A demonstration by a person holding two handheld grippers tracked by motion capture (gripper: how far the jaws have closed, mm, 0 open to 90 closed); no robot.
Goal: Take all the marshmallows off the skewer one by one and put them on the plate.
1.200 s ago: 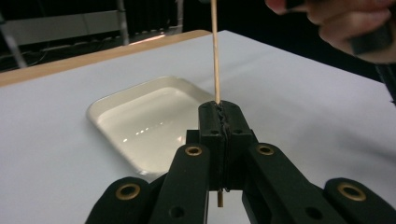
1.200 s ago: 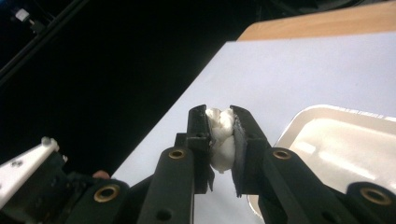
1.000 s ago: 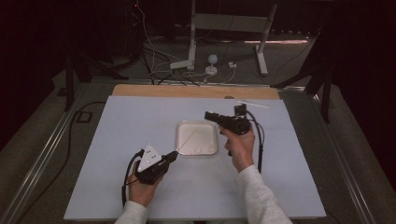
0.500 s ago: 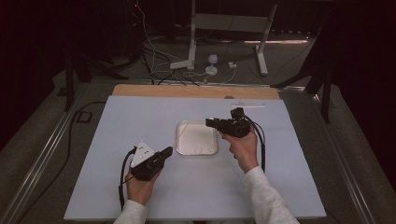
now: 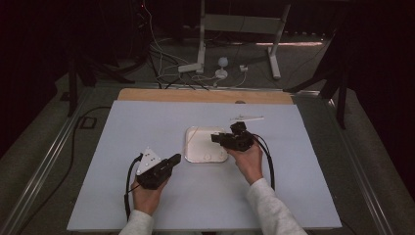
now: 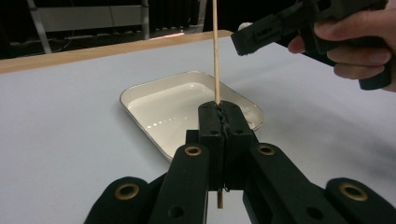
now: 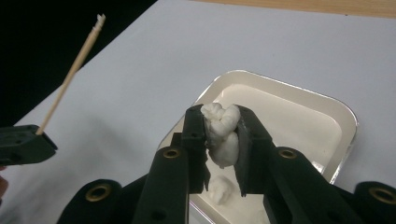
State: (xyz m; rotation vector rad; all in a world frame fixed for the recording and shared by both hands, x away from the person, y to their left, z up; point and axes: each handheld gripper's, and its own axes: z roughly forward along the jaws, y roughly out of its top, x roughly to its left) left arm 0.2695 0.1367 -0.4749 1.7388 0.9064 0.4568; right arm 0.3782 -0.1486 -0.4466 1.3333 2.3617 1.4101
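My left gripper is shut on a thin wooden skewer that stands up from its jaws. It sits just left of a shallow white tray. My right gripper is shut on a lumpy white soft piece and hovers over the tray's right edge. A smaller white piece lies in the tray below the jaws. In the right gripper view the skewer slants up at the left, its tip frayed white, from the left gripper. From the high view, the left gripper and right gripper flank the tray.
A thin white stick-like item lies on the pale blue table top behind the right hand. A wooden strip runs along the far edge. Cables and white stand legs sit on the floor beyond.
The right gripper has come nearer and a little left, to the tray's right edge, still holding the white piece. The left gripper has barely shifted.
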